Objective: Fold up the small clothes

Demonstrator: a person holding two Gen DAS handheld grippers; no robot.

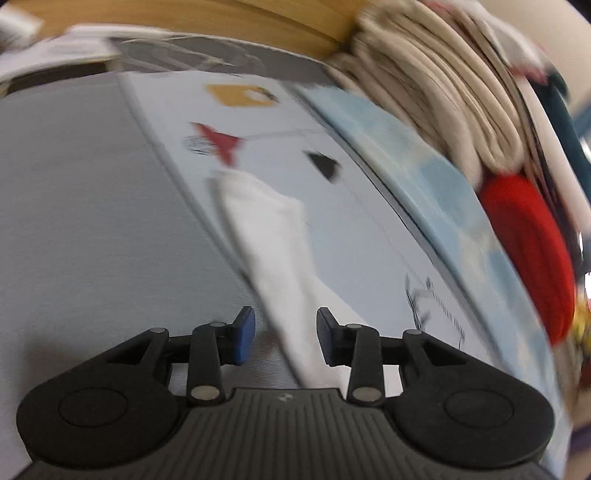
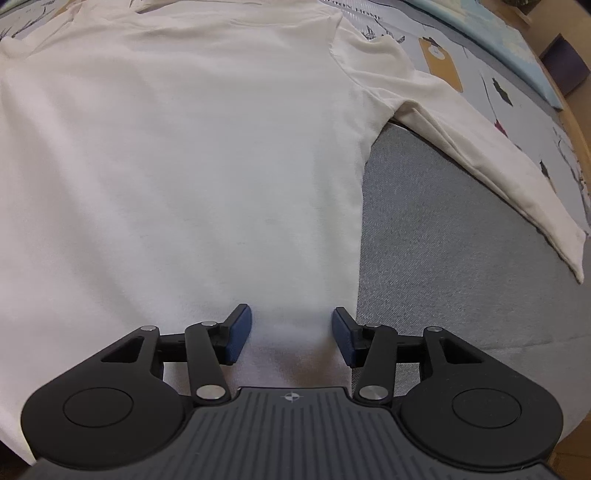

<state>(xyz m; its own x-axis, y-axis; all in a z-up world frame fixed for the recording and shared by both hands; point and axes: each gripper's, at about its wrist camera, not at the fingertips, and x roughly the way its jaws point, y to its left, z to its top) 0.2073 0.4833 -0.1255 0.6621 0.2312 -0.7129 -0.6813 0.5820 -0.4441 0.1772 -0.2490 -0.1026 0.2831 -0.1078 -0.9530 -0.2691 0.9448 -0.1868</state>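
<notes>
Right gripper [image 2: 291, 334], jaws apart, straddles the white shirt's [image 2: 184, 166] hem by its side seam; nothing pinched. Shirt lies flat on grey ribbed bedding [image 2: 443, 258]. Left gripper [image 1: 286, 338], jaws parted, hovers over the far sleeve [image 1: 266, 236]. Soft, light, limp cotton knit, likely non-slip; best pinched at hem corner and cuff. Beyond: printed sheet [image 1: 277, 122], stacked folded garments [image 1: 443, 92].

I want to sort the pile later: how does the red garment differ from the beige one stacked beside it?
The red garment is saturated red, while the beige garment is pale and muted. The red one shows as a single rounded bulge; the beige one shows many stacked folds. The red one sits nearer the camera, and the beige one lies farther back against the wooden edge. Both are folded fabric in the same pile; blur hides finer detail.
</notes>
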